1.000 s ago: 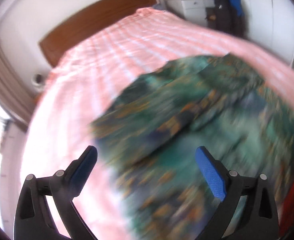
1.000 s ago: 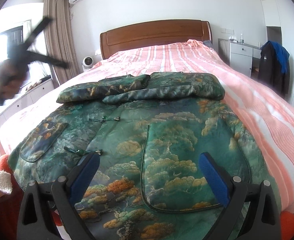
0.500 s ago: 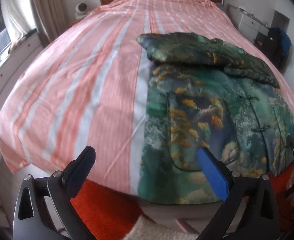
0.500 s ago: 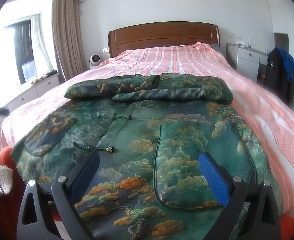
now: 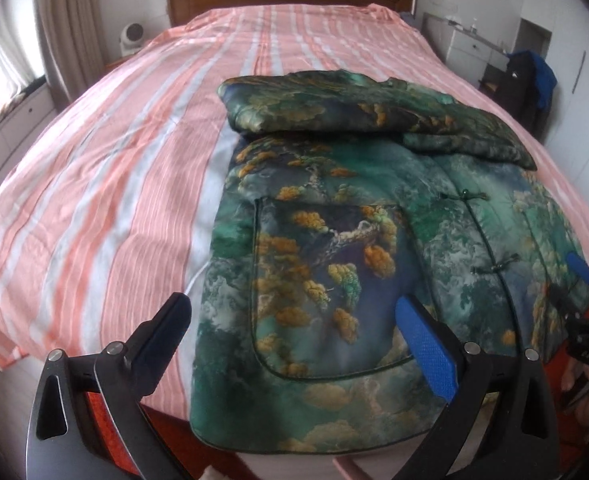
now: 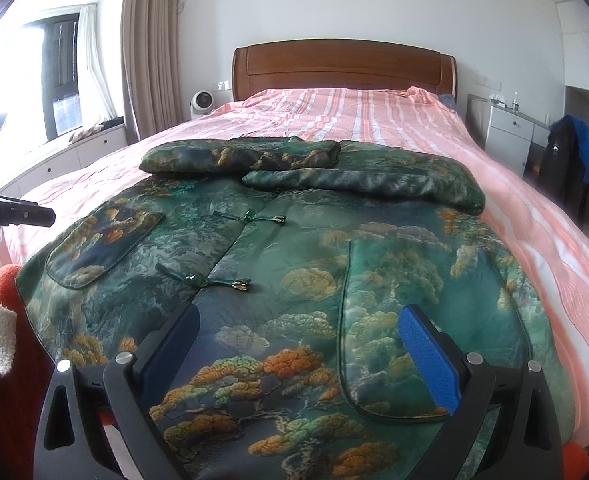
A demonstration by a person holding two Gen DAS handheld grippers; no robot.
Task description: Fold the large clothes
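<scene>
At the foot of a bed dressed in pink-and-white stripes, your left hand-held gripper hovers with its fingers spread wide and nothing between them, just above the left hem corner of a green brocade jacket that lies face up with its hem toward you and hanging a little over the mattress edge. Across the jacket's far end both sleeves are already folded in, one overlapping the other below the collar, while the knotted frog fastenings down the middle look closed. To the right, your right hand-held gripper is likewise spread and empty, poised over the right patch pocket near the hem. The next fold looks to be hem up toward the sleeves, so take each bottom corner through the full padded thickness rather than the pocket flap alone, lift both sides level and carry them together; the quilted, slippery-looking fabric may slide or bulge if one corner leads. No baskets or boxes appear near the garment; a white drawer unit at the far right stands shut, its contents hidden.
</scene>
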